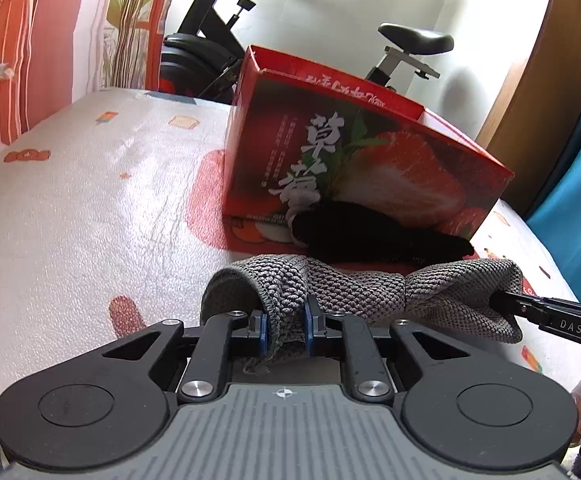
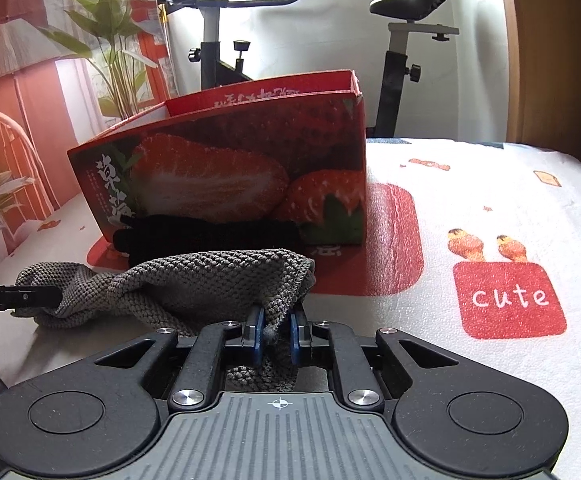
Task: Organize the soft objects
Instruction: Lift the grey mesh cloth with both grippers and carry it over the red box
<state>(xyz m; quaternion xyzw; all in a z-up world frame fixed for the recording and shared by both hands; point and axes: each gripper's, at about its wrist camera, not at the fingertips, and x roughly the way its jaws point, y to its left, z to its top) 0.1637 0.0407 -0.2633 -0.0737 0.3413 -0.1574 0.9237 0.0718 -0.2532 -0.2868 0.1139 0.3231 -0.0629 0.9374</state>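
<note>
A grey knitted cloth [image 1: 354, 292] is stretched between both grippers, low over the bed. My left gripper [image 1: 284, 330] is shut on its left end. My right gripper [image 2: 276, 338] is shut on its right end, and the cloth [image 2: 194, 280] bunches in front of it. The right gripper [image 1: 502, 300] also shows at the right of the left wrist view; the left gripper [image 2: 56, 297] shows at the left of the right wrist view. A black soft item [image 1: 370, 232] lies behind the cloth, against the red strawberry box [image 1: 370, 156]. The box [image 2: 226, 168] is open on top.
The bed has a white sheet [image 2: 470, 200] with red cartoon prints. An exercise bike [image 1: 218, 36] stands behind the bed. A printed orange curtain [image 1: 18, 40] hangs at the left and a wooden panel [image 1: 550, 60] at the right.
</note>
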